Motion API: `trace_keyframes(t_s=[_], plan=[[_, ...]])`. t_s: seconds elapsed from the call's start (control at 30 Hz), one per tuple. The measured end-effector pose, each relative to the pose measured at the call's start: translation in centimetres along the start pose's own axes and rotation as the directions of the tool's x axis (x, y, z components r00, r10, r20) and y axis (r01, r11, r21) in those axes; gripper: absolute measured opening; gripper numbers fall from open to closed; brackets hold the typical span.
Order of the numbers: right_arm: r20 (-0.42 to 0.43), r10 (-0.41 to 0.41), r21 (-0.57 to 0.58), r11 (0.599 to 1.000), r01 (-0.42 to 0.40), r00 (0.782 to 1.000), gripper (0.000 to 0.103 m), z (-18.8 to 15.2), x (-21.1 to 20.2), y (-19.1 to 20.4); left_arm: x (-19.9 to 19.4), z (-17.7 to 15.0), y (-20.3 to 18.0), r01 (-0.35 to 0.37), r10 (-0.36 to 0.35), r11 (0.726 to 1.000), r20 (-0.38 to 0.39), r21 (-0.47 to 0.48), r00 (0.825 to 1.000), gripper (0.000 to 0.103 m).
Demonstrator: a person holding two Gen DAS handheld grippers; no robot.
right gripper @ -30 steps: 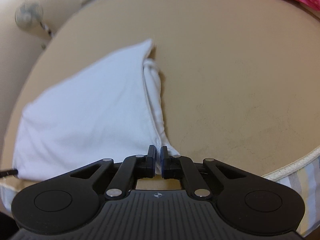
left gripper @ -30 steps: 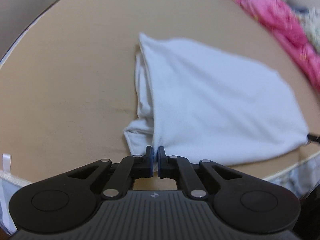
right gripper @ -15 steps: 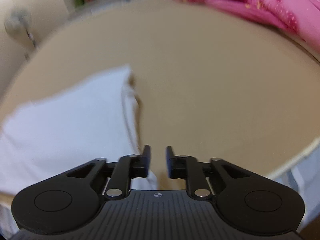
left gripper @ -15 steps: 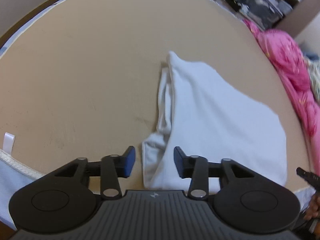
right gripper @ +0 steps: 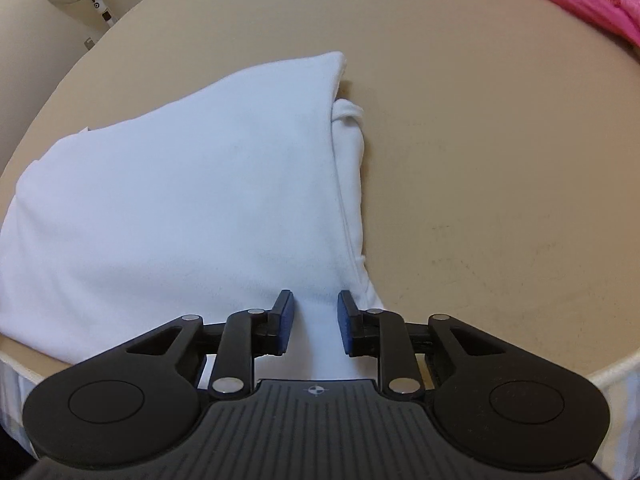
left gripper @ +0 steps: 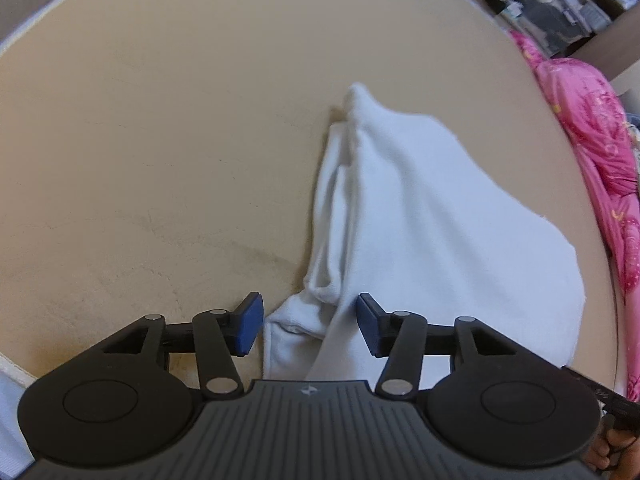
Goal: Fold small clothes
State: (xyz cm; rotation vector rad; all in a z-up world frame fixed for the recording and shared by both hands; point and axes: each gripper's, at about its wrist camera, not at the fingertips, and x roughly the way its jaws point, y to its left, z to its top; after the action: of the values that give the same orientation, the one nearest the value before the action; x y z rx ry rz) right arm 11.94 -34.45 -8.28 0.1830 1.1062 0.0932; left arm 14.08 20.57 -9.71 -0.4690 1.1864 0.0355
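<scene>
A: Where is the white garment?

B: Folded flat on the tan bed, its near edge just ahead of both tools. The layered folded side runs away from the left tool.

A: Is either tool clamped on it?

B: No. The left tool's jaws are opening, wide apart, cloth between them but not pinched. The right tool stands narrowly apart, cloth in the gap, pads clear.

A: Anything else?

B: A pink blanket beyond, right of the left tool.
</scene>
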Motion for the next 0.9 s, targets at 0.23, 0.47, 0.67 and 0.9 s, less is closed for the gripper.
trace_keyframes(t_s=[0.23, 0.47, 0.67, 0.9], plan=[[0.106, -0.009, 0.060, 0.998, 0.003, 0.994, 0.027, 0.4, -2.3, -1.4, 1.7, -0.2, -1.2, -0.041, 0.043, 0.997, -0.027, 0.069, 0.999, 0.062], [0.163, -0.042, 0.158, 0.987, 0.016, 0.986, 0.027, 1.0, -2.7, -3.8, 1.6, -0.8, -2.0, -0.060, 0.061, 0.995, -0.009, 0.080, 0.998, 0.063], [0.184, -0.033, 0.149, 0.989, 0.005, 0.982, 0.027, 1.2, -2.8, -4.0, 0.9, -1.7, -2.8, -0.082, 0.080, 0.991, 0.017, 0.109, 0.997, 0.047], [0.226, -0.041, 0.200, 0.980, -0.005, 0.973, 0.027, 1.5, -3.6, -4.9, 0.9, -2.4, -3.7, -0.075, 0.070, 0.983, 0.034, 0.165, 0.997, 0.024]])
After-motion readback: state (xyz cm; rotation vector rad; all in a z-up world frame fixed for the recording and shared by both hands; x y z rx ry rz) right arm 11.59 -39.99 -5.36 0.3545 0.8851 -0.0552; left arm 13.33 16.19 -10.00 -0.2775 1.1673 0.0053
